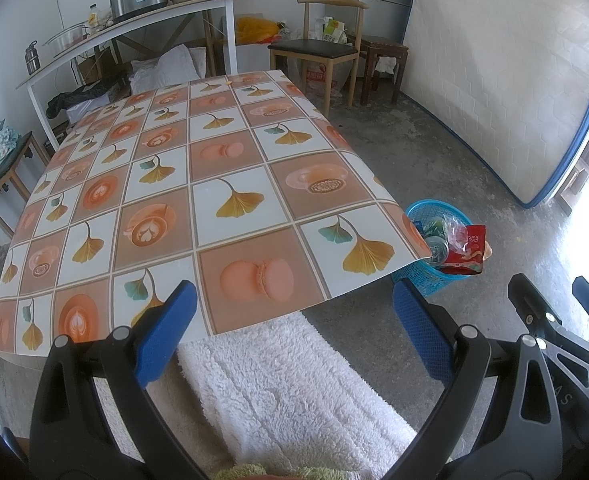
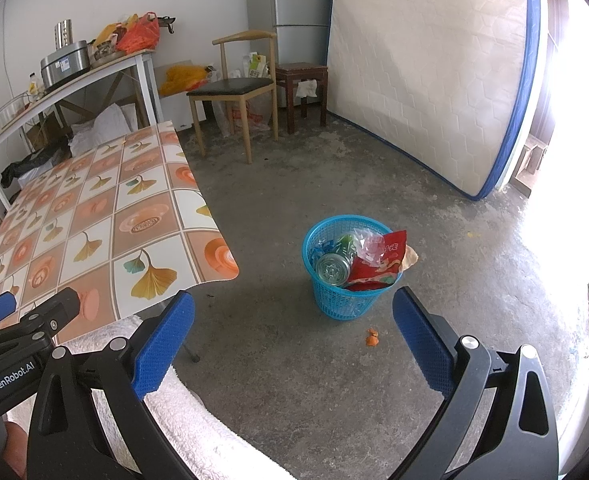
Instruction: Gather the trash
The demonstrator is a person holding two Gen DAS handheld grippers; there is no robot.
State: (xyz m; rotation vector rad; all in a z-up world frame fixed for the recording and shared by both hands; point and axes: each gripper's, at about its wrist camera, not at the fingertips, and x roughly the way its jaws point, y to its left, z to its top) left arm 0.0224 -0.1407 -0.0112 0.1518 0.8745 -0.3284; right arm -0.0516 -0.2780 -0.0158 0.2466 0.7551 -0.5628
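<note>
Two hand-held grippers hover side by side, both spread wide and holding nothing: the left gripper [image 1: 294,332] over the near edge of a patterned table [image 1: 182,184], the right gripper [image 2: 294,336] above bare concrete. Beside the table, a blue basket [image 2: 344,304] on the floor holds a red wrapper [image 2: 378,264], with an orange scrap [image 2: 372,337] just beside it

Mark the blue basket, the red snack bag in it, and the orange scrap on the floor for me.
blue basket [image 2: 336,304]: right wrist view, front mesh wall below the rim.
red snack bag [image 2: 378,266]: right wrist view, middle of the printed face.
orange scrap [image 2: 372,337]: right wrist view, centre of the piece, on concrete near the basket.
</note>
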